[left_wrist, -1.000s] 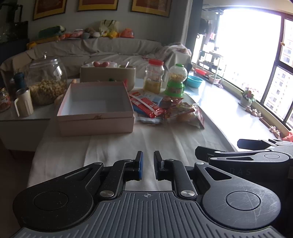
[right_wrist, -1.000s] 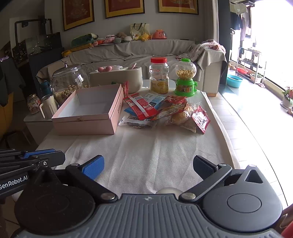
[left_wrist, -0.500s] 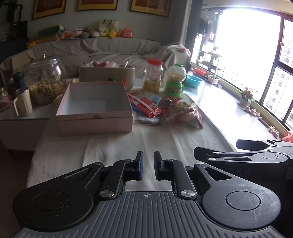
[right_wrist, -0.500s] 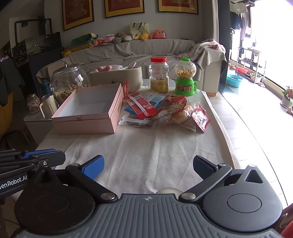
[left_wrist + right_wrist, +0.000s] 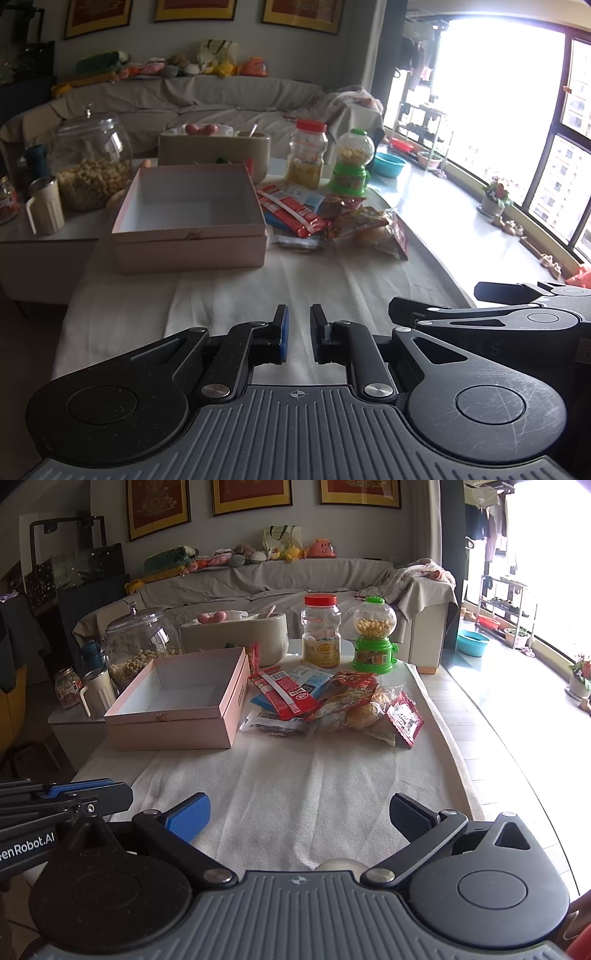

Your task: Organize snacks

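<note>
An open pink box [image 5: 188, 221] [image 5: 177, 705] sits empty on the white tablecloth. To its right lies a pile of snack packets [image 5: 332, 221] [image 5: 325, 701], with a red wrapper [image 5: 284, 692] on top and a clear bag of buns [image 5: 364, 714]. My left gripper [image 5: 298, 332] hovers over the near cloth, shut with nothing between its blue pads. My right gripper [image 5: 299, 814] is open wide and empty, also near the table's front edge. Each gripper shows at the edge of the other's view.
Behind the box stand a glass jar of nuts [image 5: 138, 642], a beige container [image 5: 236, 635], a red-lidded jar [image 5: 320, 631] and a green candy dispenser [image 5: 373, 640]. A mug [image 5: 46, 210] sits on the low side table at left. A covered sofa lies beyond.
</note>
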A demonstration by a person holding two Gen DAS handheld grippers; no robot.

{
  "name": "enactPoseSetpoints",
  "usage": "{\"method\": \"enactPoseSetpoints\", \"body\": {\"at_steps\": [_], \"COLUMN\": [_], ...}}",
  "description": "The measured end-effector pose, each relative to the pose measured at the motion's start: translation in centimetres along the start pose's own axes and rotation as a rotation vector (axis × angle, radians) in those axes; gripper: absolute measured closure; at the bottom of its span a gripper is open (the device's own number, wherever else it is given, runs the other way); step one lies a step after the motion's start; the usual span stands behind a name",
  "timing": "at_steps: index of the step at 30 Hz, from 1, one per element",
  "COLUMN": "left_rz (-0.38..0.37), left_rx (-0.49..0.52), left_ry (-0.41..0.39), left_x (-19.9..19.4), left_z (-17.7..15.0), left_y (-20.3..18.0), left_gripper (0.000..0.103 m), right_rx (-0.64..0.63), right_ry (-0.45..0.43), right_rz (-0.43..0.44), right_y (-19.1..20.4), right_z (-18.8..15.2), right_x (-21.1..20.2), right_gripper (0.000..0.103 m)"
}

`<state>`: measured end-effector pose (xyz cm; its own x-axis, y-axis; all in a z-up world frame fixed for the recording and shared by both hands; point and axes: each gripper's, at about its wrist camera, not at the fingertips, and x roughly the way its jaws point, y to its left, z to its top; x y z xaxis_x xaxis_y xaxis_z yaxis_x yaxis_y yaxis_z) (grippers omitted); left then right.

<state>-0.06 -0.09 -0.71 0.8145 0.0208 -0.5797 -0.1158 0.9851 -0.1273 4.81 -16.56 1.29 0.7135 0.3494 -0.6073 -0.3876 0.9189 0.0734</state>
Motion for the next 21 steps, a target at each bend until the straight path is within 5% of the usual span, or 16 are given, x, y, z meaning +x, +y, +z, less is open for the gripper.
{"method": "enactPoseSetpoints", "body": {"at_steps": [21], "left_rz": [-0.006], "left_rx": [-0.003], "left_ry": [0.005], "left_x": [0.02], "left_z": [-0.03], "left_y": [-0.37], "left_gripper": [0.087], "right_rx": [-0.010], "right_ry": [-0.005], "right_rz": [-0.006], "right_y": [0.18], "right_z": [0.09], "right_x": [-0.24], "right_gripper": [0.000]}}
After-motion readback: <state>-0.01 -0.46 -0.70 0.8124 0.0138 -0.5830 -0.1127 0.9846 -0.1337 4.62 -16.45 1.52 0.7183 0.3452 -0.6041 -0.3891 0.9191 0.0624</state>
